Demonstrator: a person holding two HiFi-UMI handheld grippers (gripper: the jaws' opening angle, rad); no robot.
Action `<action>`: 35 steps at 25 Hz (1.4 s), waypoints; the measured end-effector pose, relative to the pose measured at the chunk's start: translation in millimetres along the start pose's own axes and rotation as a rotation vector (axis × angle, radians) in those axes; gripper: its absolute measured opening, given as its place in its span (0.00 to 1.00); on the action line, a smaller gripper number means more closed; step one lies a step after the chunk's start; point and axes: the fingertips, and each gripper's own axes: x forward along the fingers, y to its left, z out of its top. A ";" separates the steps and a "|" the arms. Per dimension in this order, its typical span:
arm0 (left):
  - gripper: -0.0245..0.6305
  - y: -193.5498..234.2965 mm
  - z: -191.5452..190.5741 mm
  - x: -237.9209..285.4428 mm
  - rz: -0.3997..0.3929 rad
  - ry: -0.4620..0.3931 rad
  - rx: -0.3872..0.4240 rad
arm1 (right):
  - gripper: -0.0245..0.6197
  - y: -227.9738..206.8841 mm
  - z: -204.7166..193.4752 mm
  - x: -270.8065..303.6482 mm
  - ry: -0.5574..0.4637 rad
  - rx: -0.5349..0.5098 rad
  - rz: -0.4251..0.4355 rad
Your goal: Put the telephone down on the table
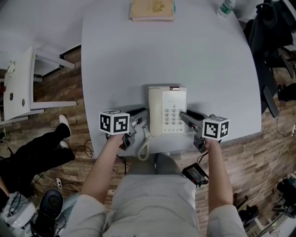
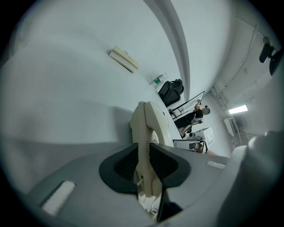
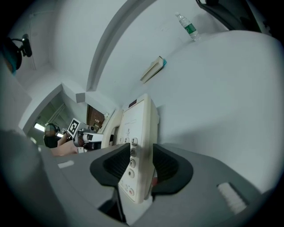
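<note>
Two claws flank the cream telephone [image 1: 167,111] in the head view: the left claw [image 1: 142,118] comes in at its handset side and the right claw [image 1: 183,116] at its keypad side, each pointing inward and slightly away from the person. The telephone lies keypad up near the front edge of the grey table [image 1: 199,60], with its coiled cord [image 1: 144,147] hanging past that edge between the person's forearms. Whether the base rests fully on the table or sits just above it, this view does not show. Well apart, at the far edge, lie a tan book [image 1: 152,9] and a plastic bottle [image 1: 225,7]. In the left gripper view the handset side of the telephone stands between the two dark pads, and both pads press against it, so this claw pinches the telephone along its left edge; the table spreads out behind it, with the book small in the distance. In the right gripper view the keypad edge of the telephone fills the gap between the pads, number keys facing one pad and the underside facing the other, and both pads bear on it, so this claw also pinches the telephone. Beyond the telephone the left claw's marker cube shows, and the book and bottle lie far off on the table.
</note>
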 end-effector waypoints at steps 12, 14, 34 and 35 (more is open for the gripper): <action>0.09 -14.8 -5.2 -24.6 0.021 -0.032 0.050 | 0.08 14.0 1.4 -22.5 -0.028 -0.084 -0.066; 0.06 -20.7 -6.3 -29.7 0.021 -0.043 0.068 | 0.05 19.6 0.8 -24.8 -0.042 -0.092 -0.063; 0.06 -93.7 -46.9 -72.9 0.124 -0.104 0.295 | 0.05 87.5 -32.8 -65.1 -0.081 -0.210 -0.090; 0.06 -97.2 -50.0 -75.0 0.130 -0.104 0.304 | 0.05 90.6 -34.2 -66.5 -0.081 -0.213 -0.092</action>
